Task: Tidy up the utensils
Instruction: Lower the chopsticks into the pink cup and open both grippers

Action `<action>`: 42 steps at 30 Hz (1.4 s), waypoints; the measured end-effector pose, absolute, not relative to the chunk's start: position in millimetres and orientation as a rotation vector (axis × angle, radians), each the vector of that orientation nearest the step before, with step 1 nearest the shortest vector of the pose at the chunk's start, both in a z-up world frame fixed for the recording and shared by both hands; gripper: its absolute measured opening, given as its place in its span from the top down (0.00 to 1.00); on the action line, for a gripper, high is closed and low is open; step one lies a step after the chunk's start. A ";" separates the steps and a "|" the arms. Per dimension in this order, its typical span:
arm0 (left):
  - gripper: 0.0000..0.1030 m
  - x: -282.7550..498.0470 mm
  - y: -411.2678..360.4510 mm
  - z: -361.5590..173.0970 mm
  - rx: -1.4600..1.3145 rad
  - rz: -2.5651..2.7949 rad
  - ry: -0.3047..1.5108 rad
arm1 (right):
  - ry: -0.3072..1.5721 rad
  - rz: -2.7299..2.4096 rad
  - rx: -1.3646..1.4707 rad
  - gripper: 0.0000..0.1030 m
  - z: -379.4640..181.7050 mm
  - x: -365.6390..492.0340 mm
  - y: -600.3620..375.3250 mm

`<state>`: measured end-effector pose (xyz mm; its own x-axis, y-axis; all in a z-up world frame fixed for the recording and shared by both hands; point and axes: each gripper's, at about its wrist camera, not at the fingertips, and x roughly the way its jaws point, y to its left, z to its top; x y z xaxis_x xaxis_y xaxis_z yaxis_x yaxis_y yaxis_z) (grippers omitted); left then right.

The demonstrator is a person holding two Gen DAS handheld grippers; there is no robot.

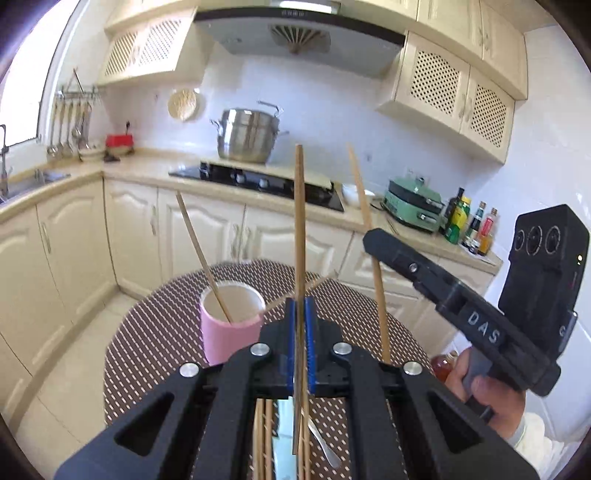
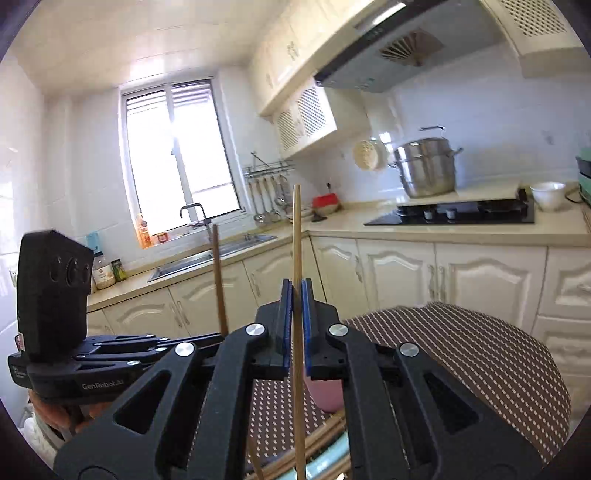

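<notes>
A steel pot (image 1: 246, 134) stands on the black hob (image 1: 258, 181), under the hood (image 1: 295, 33). Left of the hob along the counter (image 1: 155, 166) sit a red box (image 1: 119, 141), ladles (image 1: 68, 125) hanging from a wall rail, and the sink (image 2: 210, 256) with its tap (image 2: 192, 211) below the window (image 2: 177, 155). Right of the hob are a white bowl (image 2: 548, 194), a green cooker (image 1: 413, 205) and a cluster of bottles (image 1: 469, 225).
</notes>
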<state>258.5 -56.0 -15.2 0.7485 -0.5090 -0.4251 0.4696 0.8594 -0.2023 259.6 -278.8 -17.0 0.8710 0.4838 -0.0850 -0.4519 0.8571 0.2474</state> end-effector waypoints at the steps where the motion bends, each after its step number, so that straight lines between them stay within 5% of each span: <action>1: 0.95 262.0 -55.1 -10.6 -0.082 -0.516 0.467 | 0.131 0.498 0.220 0.95 -14.1 265.8 -273.2; 19: 0.95 336.1 -40.9 14.5 -0.213 -0.345 0.204 | -0.049 0.437 0.232 0.94 -21.1 343.0 -239.4; 32: 0.93 362.5 -39.6 -11.7 -0.224 -0.294 0.239 | -0.120 0.376 0.211 0.94 -31.7 356.2 -231.6; 36: 0.71 365.4 -35.1 -19.1 -0.234 -0.262 0.241 | -0.106 0.366 0.223 0.94 -36.9 361.3 -234.7; 42: 0.63 364.0 -25.6 -26.1 -0.210 -0.199 0.259 | -0.111 0.353 0.196 0.94 -40.4 358.5 -233.3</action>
